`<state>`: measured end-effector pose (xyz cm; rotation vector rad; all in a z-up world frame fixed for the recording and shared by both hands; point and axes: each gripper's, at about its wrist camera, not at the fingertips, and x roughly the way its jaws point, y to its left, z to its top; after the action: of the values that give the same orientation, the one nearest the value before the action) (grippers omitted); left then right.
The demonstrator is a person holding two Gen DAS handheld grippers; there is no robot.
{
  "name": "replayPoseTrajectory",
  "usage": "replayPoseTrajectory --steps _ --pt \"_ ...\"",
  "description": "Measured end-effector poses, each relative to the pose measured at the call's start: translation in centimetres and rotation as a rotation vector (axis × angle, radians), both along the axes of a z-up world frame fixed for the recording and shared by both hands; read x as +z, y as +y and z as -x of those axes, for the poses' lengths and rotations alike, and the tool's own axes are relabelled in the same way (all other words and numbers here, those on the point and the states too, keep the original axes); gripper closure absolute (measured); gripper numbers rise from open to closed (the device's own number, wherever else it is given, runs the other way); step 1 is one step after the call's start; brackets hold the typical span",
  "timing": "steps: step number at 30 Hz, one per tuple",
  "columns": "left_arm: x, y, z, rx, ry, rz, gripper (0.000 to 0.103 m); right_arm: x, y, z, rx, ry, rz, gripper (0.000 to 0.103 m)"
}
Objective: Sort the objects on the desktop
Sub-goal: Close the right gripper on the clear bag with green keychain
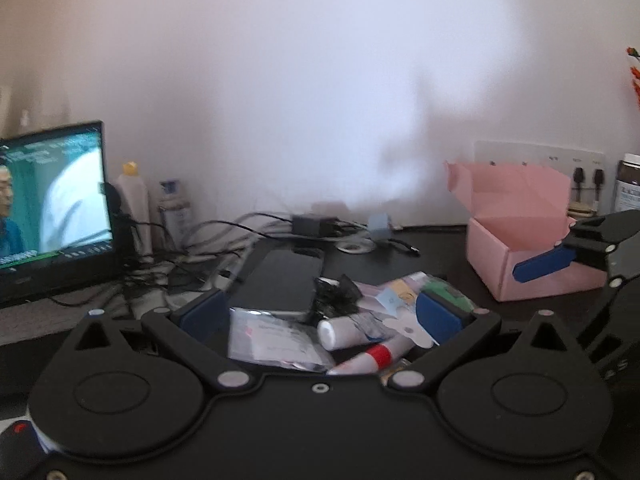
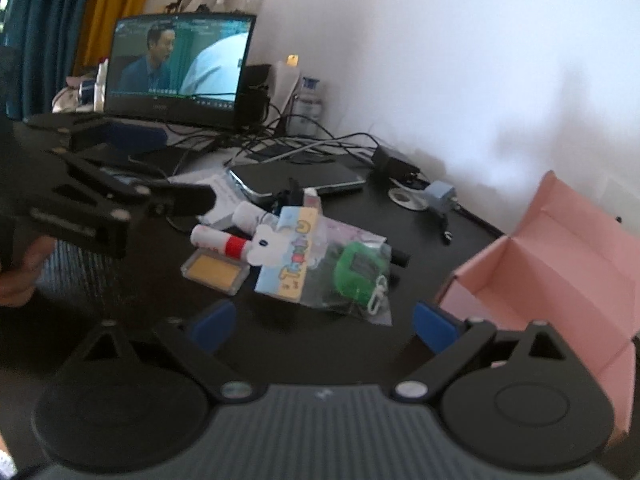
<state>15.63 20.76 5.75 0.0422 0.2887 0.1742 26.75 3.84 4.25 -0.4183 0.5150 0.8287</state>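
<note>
A pile of small items lies on the dark desk: a white tube with a red band (image 1: 368, 358) (image 2: 224, 242), a clear plastic packet (image 1: 276, 340), a green keychain in a bag (image 2: 360, 268), a cartoon card packet (image 2: 288, 256) and a small yellow case (image 2: 214, 270). An open pink box (image 1: 524, 240) (image 2: 552, 268) stands to the right. My left gripper (image 1: 320, 316) is open above the pile. My right gripper (image 2: 322, 326) is open, just short of the green keychain, with the pink box beside its right finger.
A laptop (image 1: 52, 208) (image 2: 180, 68) plays video at the back left. Tangled cables (image 1: 192, 248), bottles (image 1: 136, 200), a charger (image 1: 308, 224) and a black phone-like slab (image 1: 284, 280) lie behind the pile. A wall socket panel (image 1: 540, 160) sits behind the box.
</note>
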Motion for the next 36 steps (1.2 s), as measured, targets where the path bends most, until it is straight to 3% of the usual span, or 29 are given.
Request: replayPoseTrajectory --steps 8,30,36 --pt "0.2 -0.4 0.9 0.016 -0.062 -0.032 0.0 -0.1 2.3 -2.5 -0.032 0.033 -0.063 0.007" --pt "0.2 -0.5 0.9 -0.004 -0.062 -0.021 0.0 -1.7 4.4 -5.9 -0.201 0.222 -0.139 0.005" --pt "0.2 -0.3 0.8 -0.002 -0.056 -0.011 0.0 -1.9 4.2 -5.8 -0.199 0.24 -0.166 0.013"
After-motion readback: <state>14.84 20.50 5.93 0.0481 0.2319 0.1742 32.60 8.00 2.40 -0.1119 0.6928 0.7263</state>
